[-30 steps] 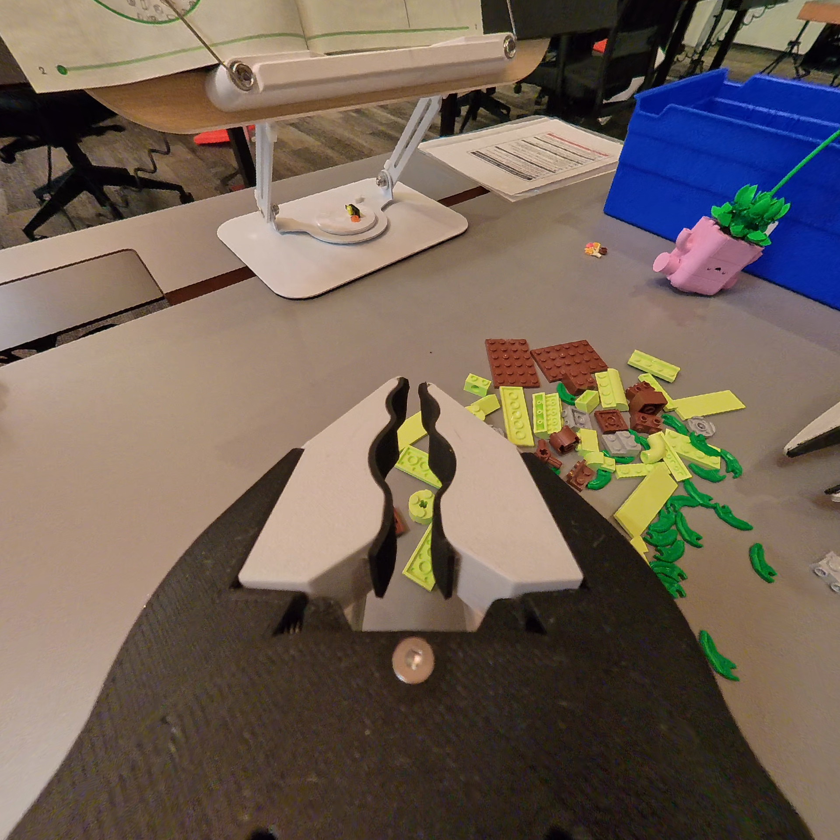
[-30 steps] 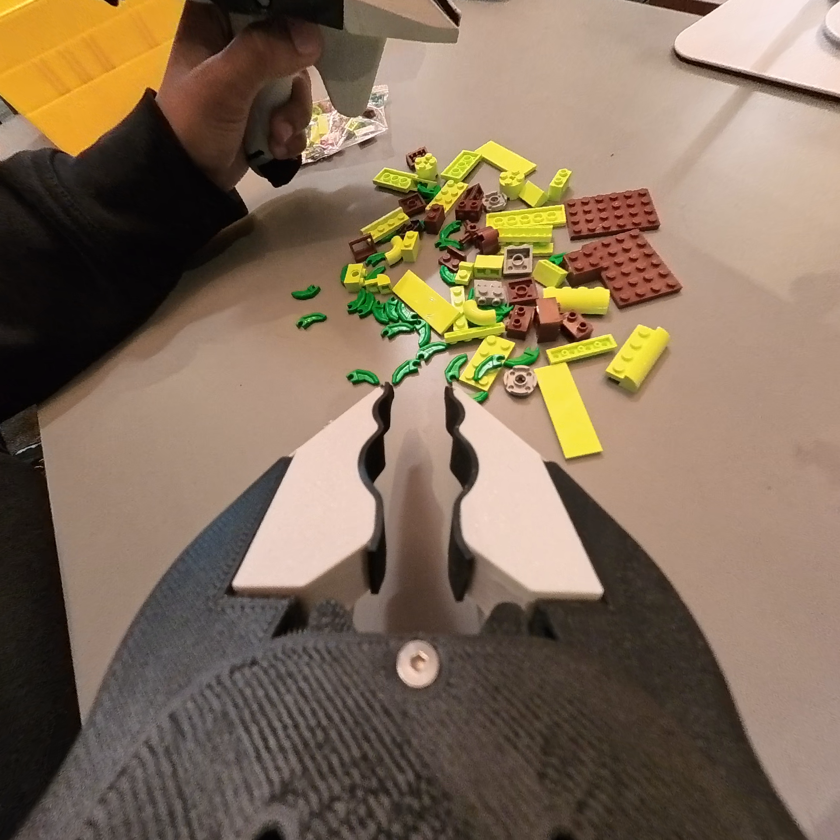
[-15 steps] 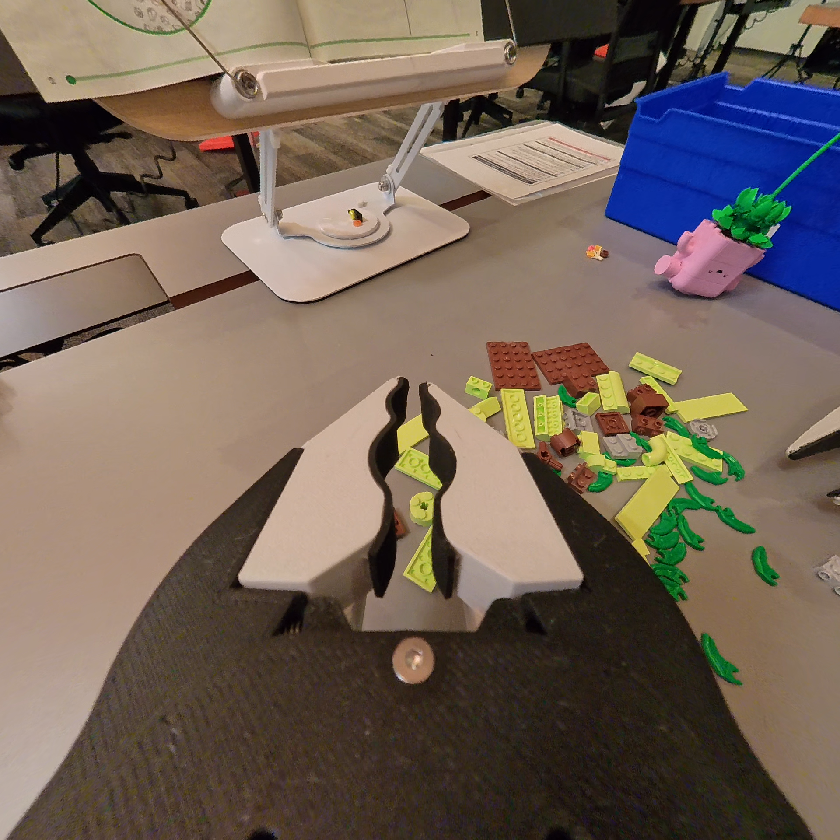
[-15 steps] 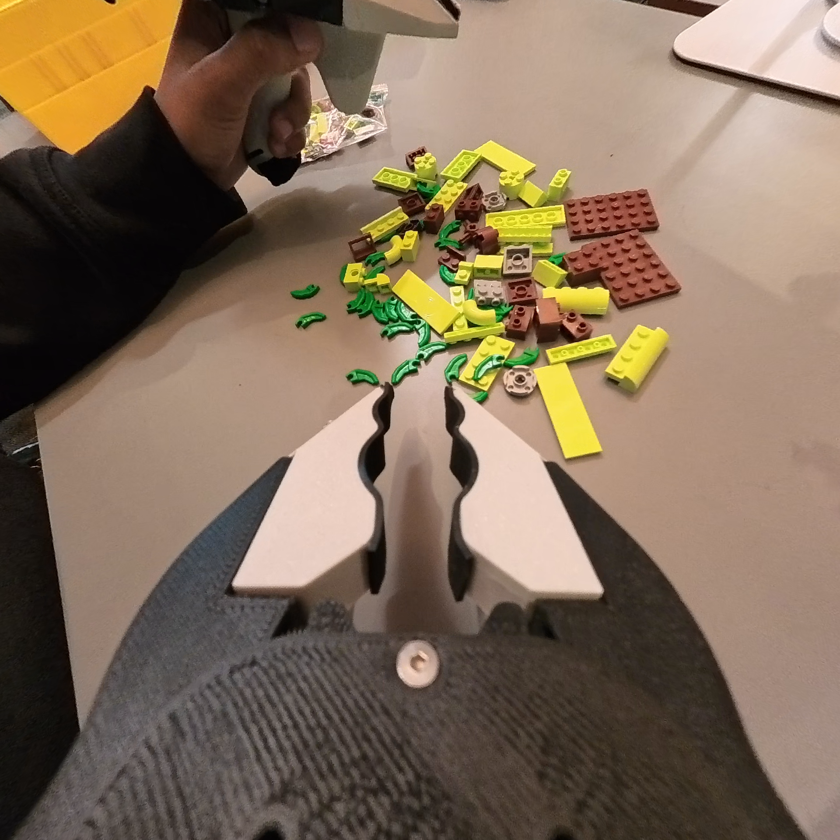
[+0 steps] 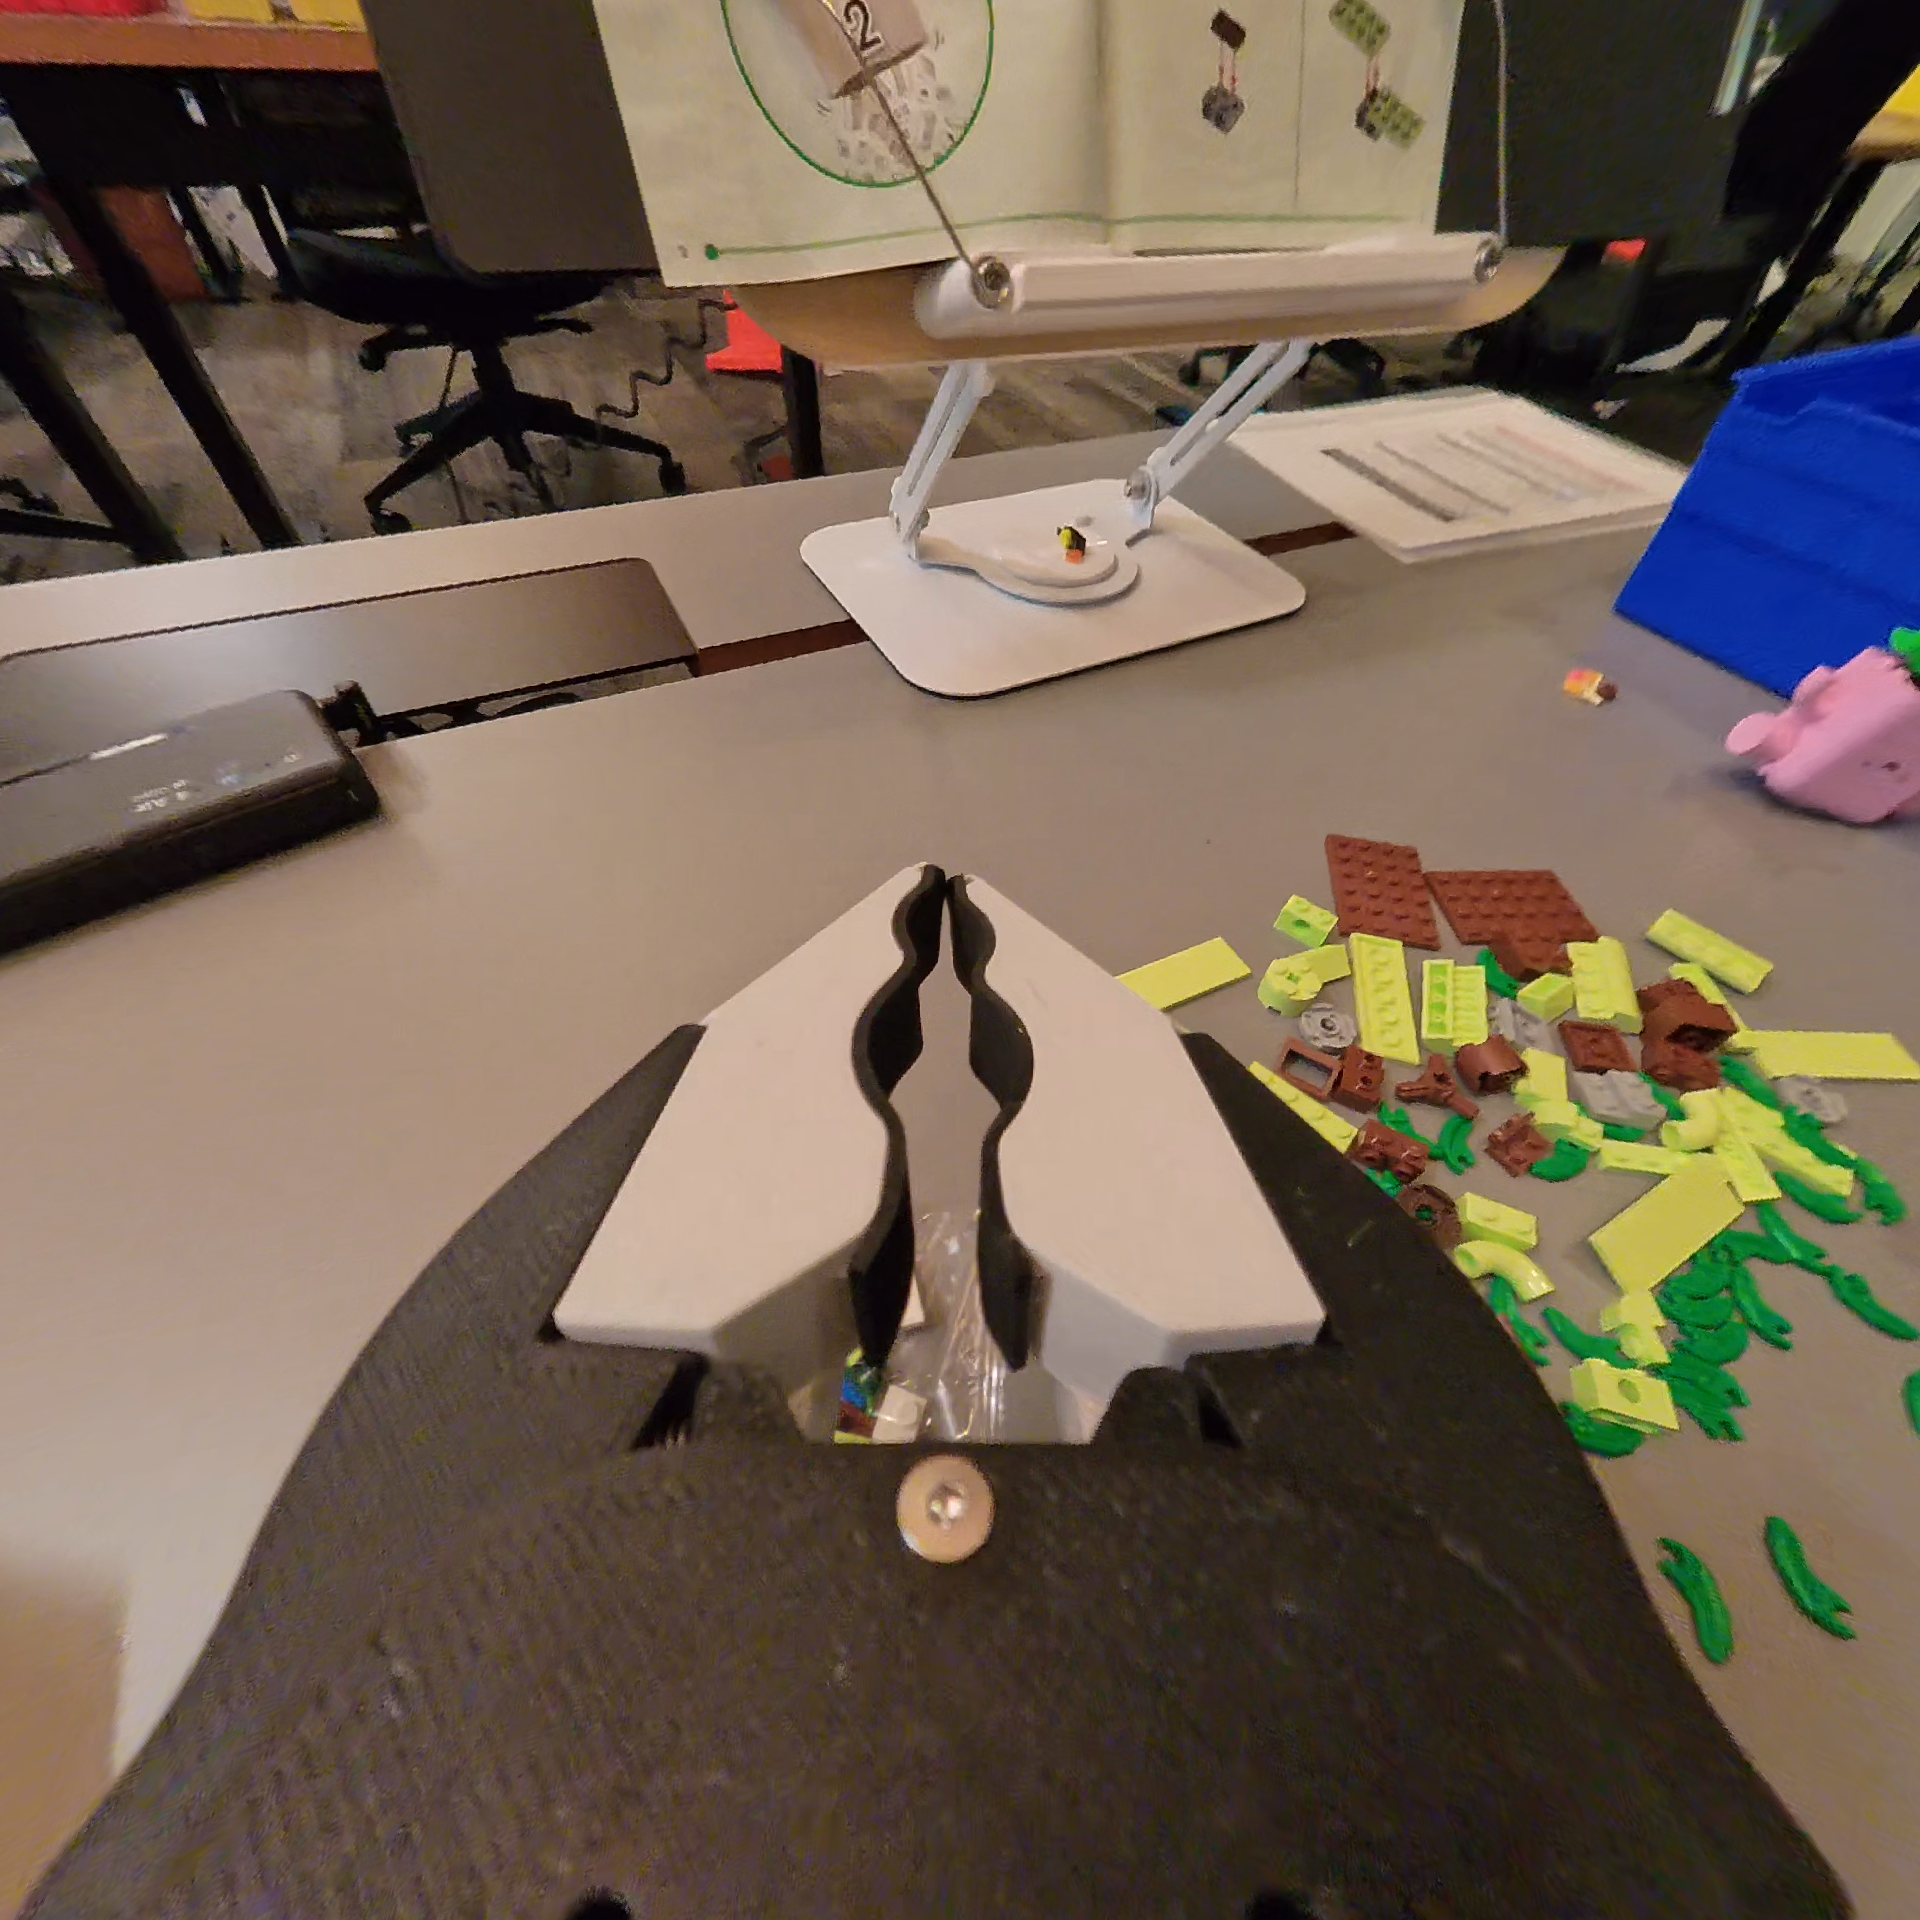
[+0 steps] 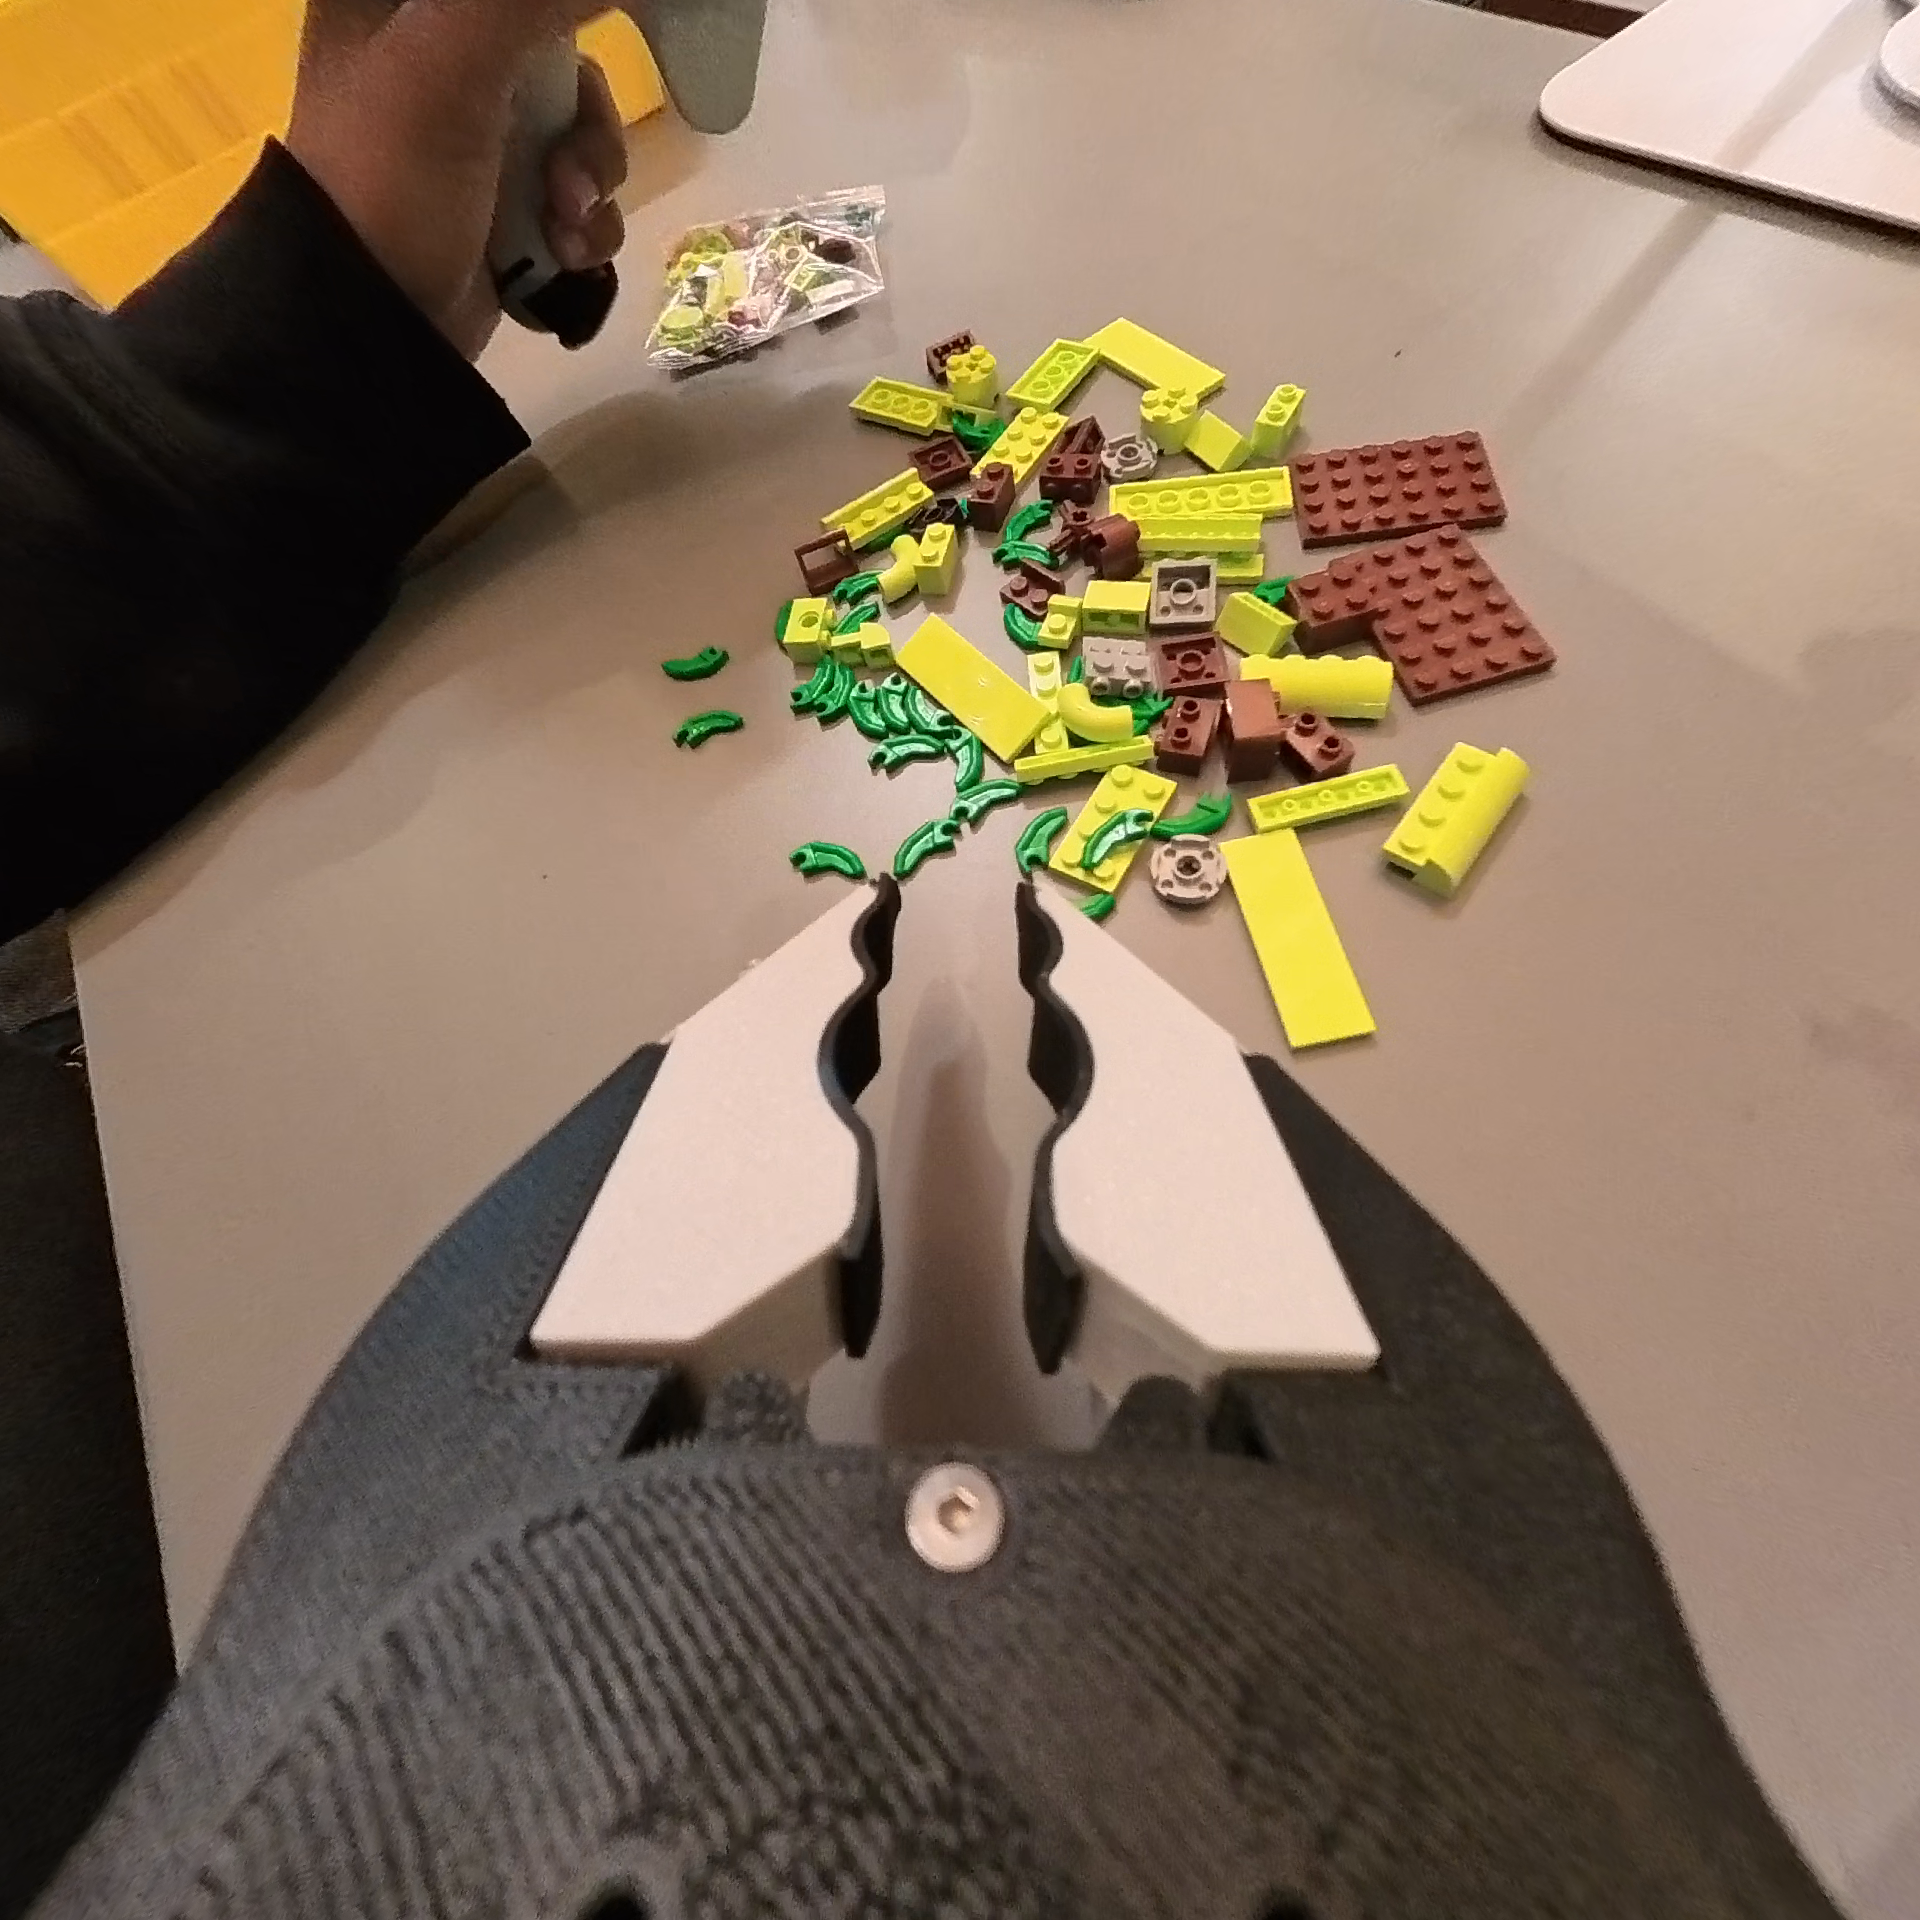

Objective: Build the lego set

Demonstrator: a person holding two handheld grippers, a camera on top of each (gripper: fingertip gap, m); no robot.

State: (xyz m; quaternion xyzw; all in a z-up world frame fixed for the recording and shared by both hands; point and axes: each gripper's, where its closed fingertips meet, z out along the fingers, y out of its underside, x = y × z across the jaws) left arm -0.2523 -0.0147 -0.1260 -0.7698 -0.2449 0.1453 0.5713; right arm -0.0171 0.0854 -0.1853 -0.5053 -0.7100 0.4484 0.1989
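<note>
A pile of loose lime, brown, grey and green Lego pieces [image 6: 1143, 644] lies on the grey table, with two brown plates [image 6: 1403, 499] at its far right. The pile [image 5: 1538, 1081] is to the right of my left gripper [image 5: 940, 881]. That gripper is shut, tips nearly touching, and holds nothing. A clear bag of pieces [image 5: 940, 1340] shows beneath it through the finger gap. The bag [image 6: 769, 270] lies on the table left of the pile. My right gripper [image 6: 956, 894] is open and empty at the pile's near edge, by the green leaves.
A white stand [image 5: 1049, 603] holds the instruction booklet [image 5: 1039, 125] at the back. A blue bin [image 5: 1808, 540] and a pink model [image 5: 1839, 748] are far right. A black device [image 5: 156, 790] lies left. A yellow bin [image 6: 125, 135] and the person's sleeve [image 6: 208, 468] are left. One gripper's finger ends stand about 25 cm off the other's. The right tips stand about 20 cm off the pink model [image 5: 1839, 748].
My left gripper has moved left off the pile to above the clear bag, and its jaws have closed further. The right gripper has not moved.
</note>
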